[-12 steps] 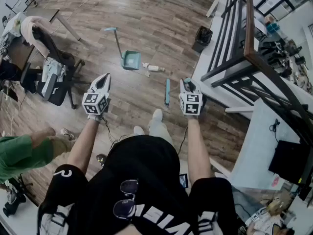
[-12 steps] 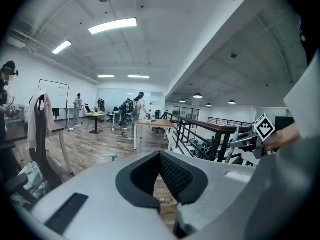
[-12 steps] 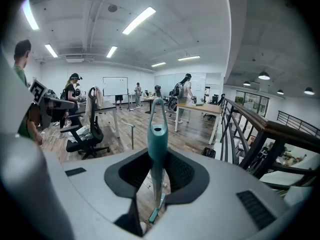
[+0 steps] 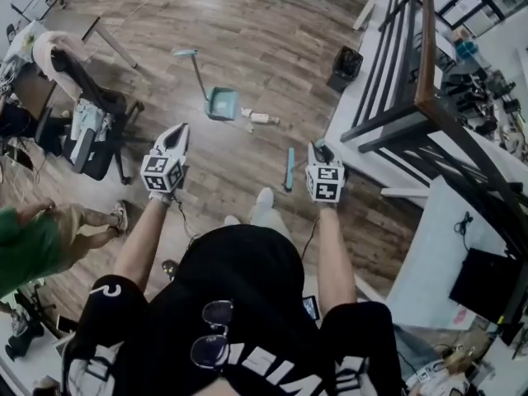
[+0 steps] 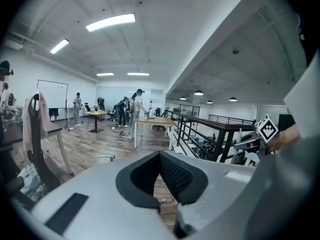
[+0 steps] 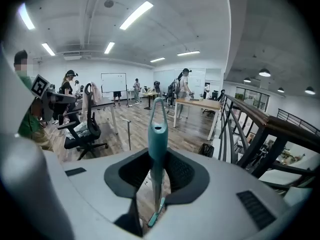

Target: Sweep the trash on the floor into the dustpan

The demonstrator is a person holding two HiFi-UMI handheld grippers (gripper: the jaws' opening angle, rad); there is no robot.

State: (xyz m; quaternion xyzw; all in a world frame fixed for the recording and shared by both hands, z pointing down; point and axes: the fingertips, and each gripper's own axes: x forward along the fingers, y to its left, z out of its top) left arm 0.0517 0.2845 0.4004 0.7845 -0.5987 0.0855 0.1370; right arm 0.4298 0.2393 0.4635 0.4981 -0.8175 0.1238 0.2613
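A teal dustpan [image 4: 221, 103] stands on the wood floor with its long handle [image 4: 198, 73] leaning up and left. Small pale trash [image 4: 259, 118] lies just right of its mouth. My right gripper [image 4: 317, 150] is shut on the teal broom handle [image 6: 157, 134]; the broom head [image 4: 289, 169] hangs near the floor left of that gripper, short of the trash. In the right gripper view the broom head [image 6: 155, 217] shows below the jaws. My left gripper [image 4: 176, 133] is held out left of the dustpan, shut and holding nothing. Through its jaws I see the trash [image 5: 163, 200].
A black office chair [image 4: 92, 130] with clothes stands at the left. A person in green [image 4: 37, 242] walks at the left edge. A black bin [image 4: 344, 64] sits by a dark railing [image 4: 412, 97] and white ledge on the right. My own feet [image 4: 264, 196] are between the grippers.
My right gripper and the broom head have drawn slightly back toward my body. The person in green has moved further left. The dustpan and trash stay put.
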